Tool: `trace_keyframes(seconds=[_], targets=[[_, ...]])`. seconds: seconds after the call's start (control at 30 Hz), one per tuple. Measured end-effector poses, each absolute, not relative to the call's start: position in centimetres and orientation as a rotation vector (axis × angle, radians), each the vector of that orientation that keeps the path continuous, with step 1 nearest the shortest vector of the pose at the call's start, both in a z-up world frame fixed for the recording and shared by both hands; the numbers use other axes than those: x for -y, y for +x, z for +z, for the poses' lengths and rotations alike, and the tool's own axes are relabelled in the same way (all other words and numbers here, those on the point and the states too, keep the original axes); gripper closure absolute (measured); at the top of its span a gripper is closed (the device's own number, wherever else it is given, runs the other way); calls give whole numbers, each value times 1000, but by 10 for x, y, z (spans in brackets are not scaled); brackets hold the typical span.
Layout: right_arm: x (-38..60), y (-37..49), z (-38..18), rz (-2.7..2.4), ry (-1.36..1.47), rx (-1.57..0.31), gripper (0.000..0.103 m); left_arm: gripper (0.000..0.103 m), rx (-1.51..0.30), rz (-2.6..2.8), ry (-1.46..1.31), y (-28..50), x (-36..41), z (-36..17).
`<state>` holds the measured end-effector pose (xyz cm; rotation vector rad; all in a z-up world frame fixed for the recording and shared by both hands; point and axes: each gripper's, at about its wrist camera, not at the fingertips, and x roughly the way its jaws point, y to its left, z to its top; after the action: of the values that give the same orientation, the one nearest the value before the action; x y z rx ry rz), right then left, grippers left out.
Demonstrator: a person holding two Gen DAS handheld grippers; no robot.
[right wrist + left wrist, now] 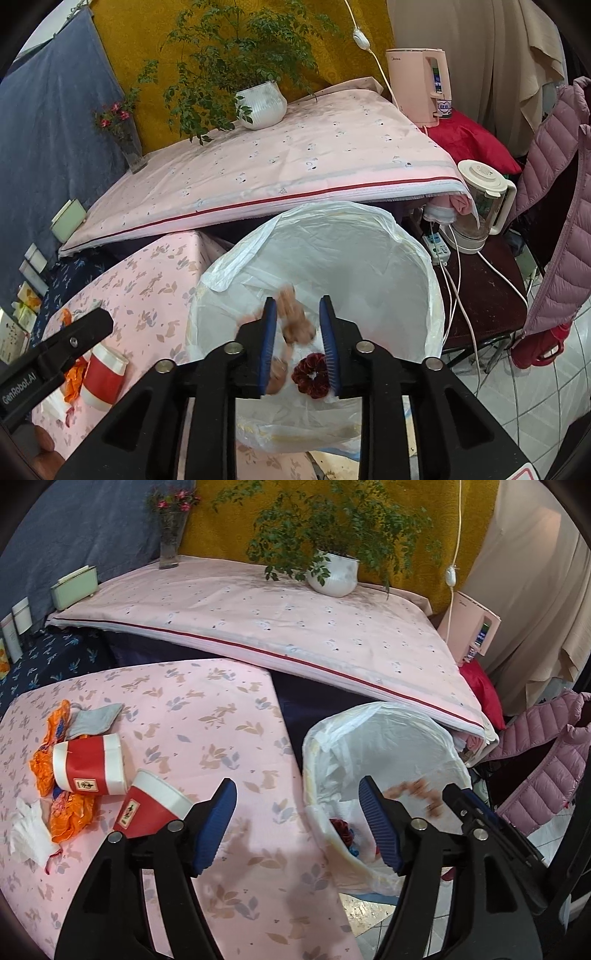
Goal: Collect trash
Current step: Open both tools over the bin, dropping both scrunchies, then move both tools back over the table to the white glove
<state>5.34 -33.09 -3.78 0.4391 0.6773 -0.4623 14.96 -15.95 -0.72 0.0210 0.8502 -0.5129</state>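
In the left wrist view, trash lies at the left of the pink tabletop [192,716]: an orange wrapper [48,764], a grey sock [94,720], a white tissue [27,830] and two red cups [86,762], both on their sides, one [147,806] just beside the left finger. The left hand-held gripper [297,819] tilts downward at lower centre, jaws wide with nothing between them, straddling the tabletop edge and the rim of the bin [388,738], which stands at right, lined with a white bag.

In the right wrist view, the left hand-held gripper's black finger [66,343] enters from the lower left above a cup [103,376]. At centre the right hand-held gripper [298,343] points down into the bin [436,295], jaws narrowly parted. A blurred brownish scrap [295,317] shows between the pads [269,343], seemingly loose and not pressed by them. A dark red scrunchie [312,374] lies on the bag below.
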Motion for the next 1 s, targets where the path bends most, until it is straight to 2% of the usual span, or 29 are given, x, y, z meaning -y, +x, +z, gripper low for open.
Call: trace_keyframes(seconds=[0.1,0.47,0.7,1.0], targets=[[326,56,-35,-465,422,-673,70,37,-858,-498,7,152,151,-9],[299,62,-27,-417,382,-680,68,36,-865,-455,-28,152,123,-13],[275,63,-23,-378,356,-685,57,36,-868,-412,-60,152,97,-15],[238,68,-21,-312,319,-705,57,36,-873,-310,-84,154,47,-24]])
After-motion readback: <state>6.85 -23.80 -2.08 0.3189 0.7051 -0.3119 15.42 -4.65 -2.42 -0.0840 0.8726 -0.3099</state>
